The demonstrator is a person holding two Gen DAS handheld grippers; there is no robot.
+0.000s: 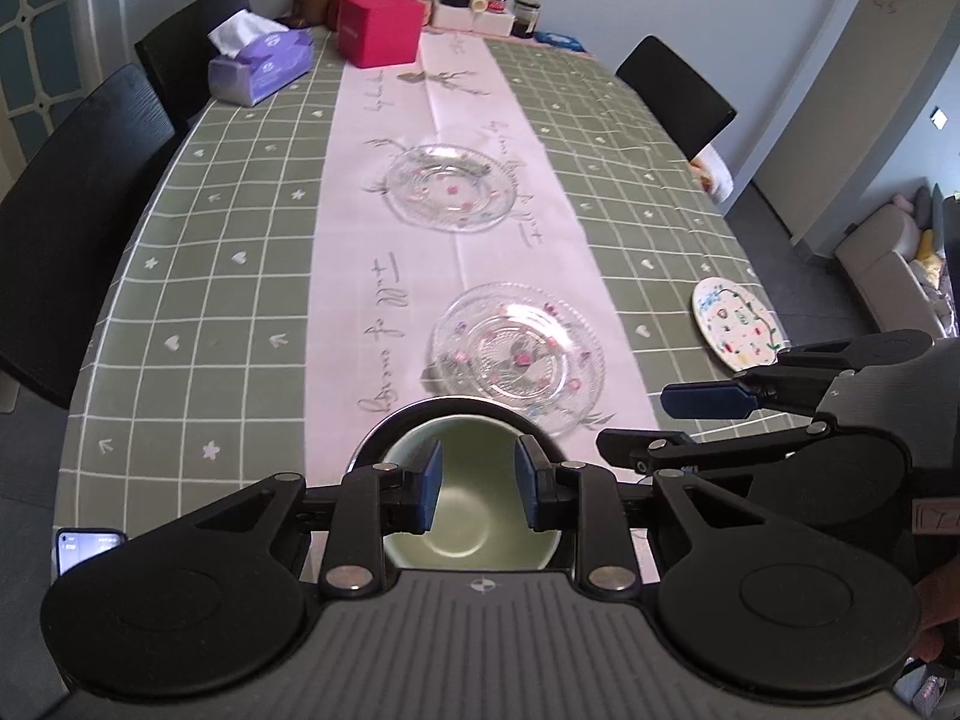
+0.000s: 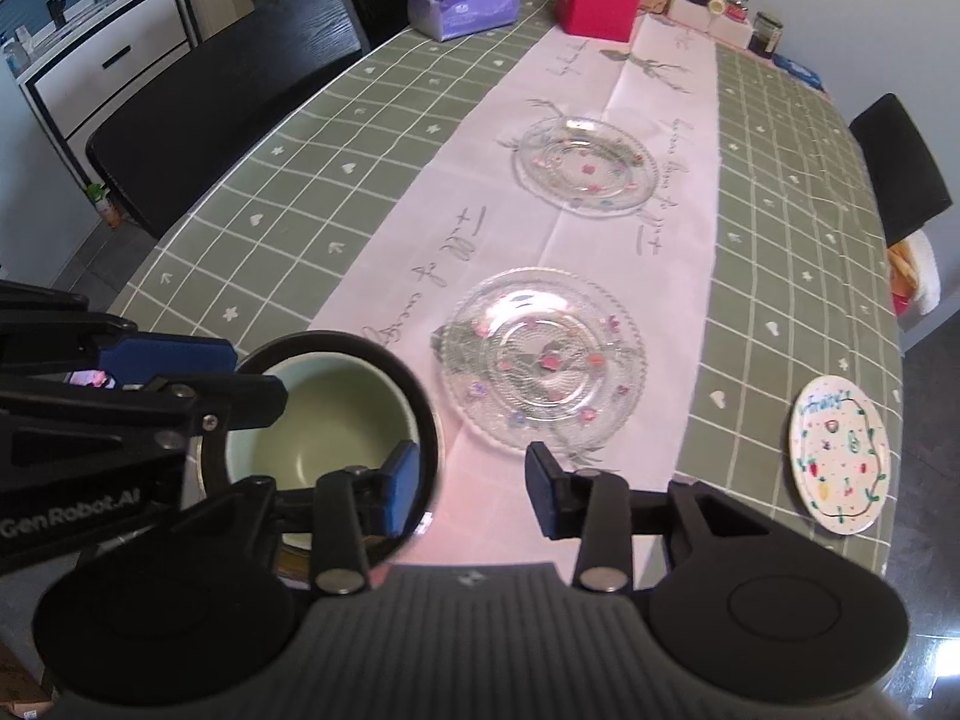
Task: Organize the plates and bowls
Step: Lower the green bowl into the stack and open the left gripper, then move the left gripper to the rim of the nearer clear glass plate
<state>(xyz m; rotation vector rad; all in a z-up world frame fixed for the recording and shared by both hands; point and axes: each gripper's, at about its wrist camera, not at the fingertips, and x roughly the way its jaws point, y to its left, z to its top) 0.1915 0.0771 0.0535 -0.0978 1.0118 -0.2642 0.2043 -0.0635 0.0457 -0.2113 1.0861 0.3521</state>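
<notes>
A pale green bowl [image 1: 474,516] with a dark outer rim sits at the table's near edge; it also shows in the right wrist view [image 2: 318,420]. My left gripper [image 1: 477,489] is open and hangs over the bowl, holding nothing. My right gripper [image 2: 471,489] is open and empty, just right of the bowl. A clear glass plate [image 1: 519,354] with flower dots lies just beyond, also in the right wrist view [image 2: 543,363]. A second glass plate [image 1: 450,186] lies farther back [image 2: 585,165]. A small painted white plate [image 1: 735,324] lies at the right edge [image 2: 840,453].
A green checked tablecloth [image 1: 228,252] with a pink runner covers the table. A tissue box [image 1: 261,60], a red box [image 1: 378,27], bottles and jars [image 1: 525,18] stand at the far end. Black chairs [image 1: 78,204] line both sides. A phone [image 1: 87,546] lies at the near left corner.
</notes>
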